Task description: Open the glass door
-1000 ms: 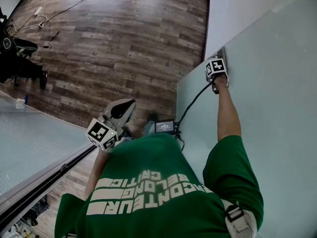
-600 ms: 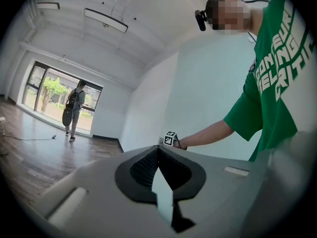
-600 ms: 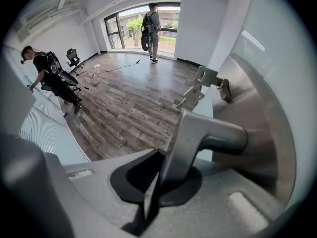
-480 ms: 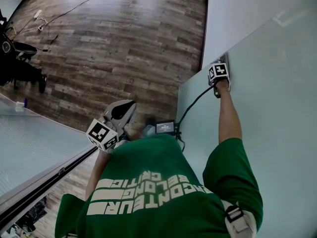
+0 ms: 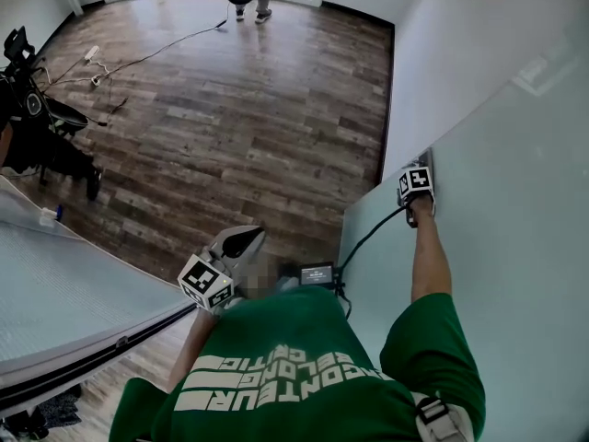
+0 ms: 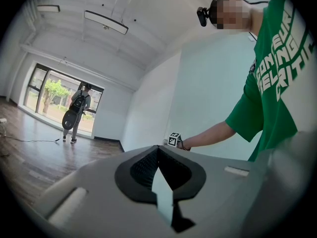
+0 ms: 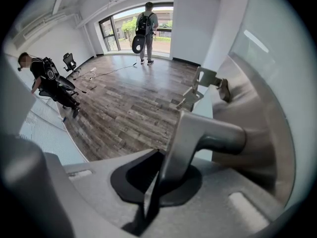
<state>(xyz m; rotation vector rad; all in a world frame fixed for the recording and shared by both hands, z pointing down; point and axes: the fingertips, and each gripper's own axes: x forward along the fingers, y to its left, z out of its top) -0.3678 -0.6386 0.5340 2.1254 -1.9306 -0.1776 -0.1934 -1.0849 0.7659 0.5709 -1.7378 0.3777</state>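
Observation:
The frosted glass door (image 5: 515, 274) fills the right side of the head view, its edge swung away from the white wall (image 5: 460, 35). My right gripper (image 5: 421, 168) is at that edge with the arm stretched out. In the right gripper view my right gripper (image 7: 163, 172) is shut on the brushed metal door handle (image 7: 198, 138), whose lever runs between the jaws. My left gripper (image 5: 241, 239) hangs level in front of my chest, jaws together and holding nothing. In the left gripper view, beyond my left gripper (image 6: 157, 155), the right gripper's marker cube (image 6: 174, 140) shows.
Wood floor (image 5: 248, 109) lies beyond the door opening, with cables (image 5: 147, 53) on it. A person with a backpack (image 7: 146, 26) stands by the far window. Another person (image 7: 37, 76) is among office chairs at the left. A second frosted glass panel (image 5: 64, 293) stands at my left.
My right gripper has moved lower and to the right in the head view, keeping hold of the handle, and the door edge went with it. More of the far floor shows. The left gripper barely moved.

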